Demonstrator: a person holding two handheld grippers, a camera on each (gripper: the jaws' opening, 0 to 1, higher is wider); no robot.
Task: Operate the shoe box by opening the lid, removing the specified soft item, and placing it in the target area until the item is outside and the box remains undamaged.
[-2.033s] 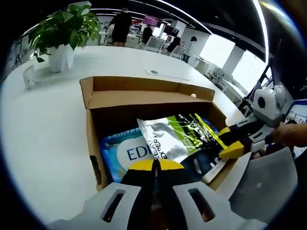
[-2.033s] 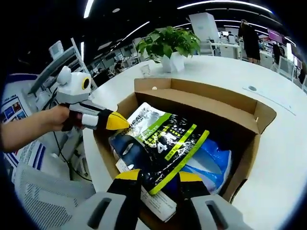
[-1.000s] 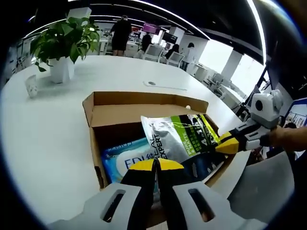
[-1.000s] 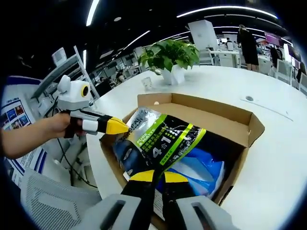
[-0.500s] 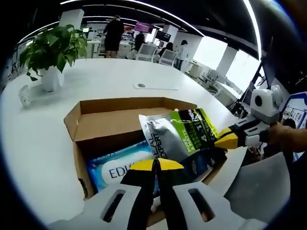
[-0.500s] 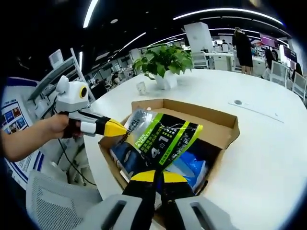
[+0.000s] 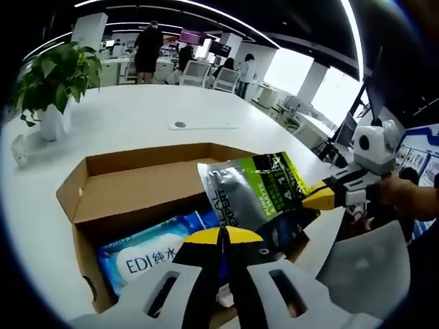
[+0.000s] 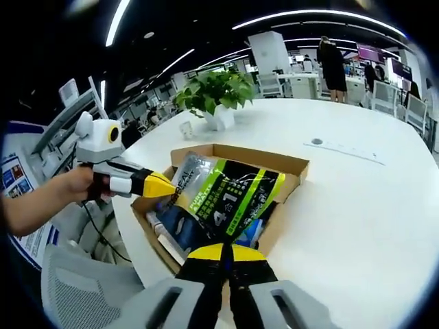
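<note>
1. The soft pouch [image 8: 221, 203], silver, black and green, hangs above the open shoe box [image 8: 285, 179], directly ahead of the right tongs [image 8: 220, 252], whose yellow-tipped jaws are pinched together on its lower edge
2. In the left gripper view the same pouch [image 7: 252, 192] rises just ahead of the left tongs [image 7: 219, 236]; their jaws meet at its near bottom edge, apparently clamped on it, though the contact itself is hard to see
3. Its long axis runs up and away from both pairs of tongs, tilted over the box; in my judgement the right tongs carry it and are the nearer to lead it clear of the box wall
4. Beneath it, still inside the box [image 7: 130, 181], lies a blue wipes pack [image 7: 144, 250], to the left of the left tongs
5. The box sits on the white bench [image 8: 357, 212]; open bench lies to the right of the right tongs, likely room for setting the pouch down
6. Farther off stands a potted plant [image 8: 214, 92], beyond the box
</note>
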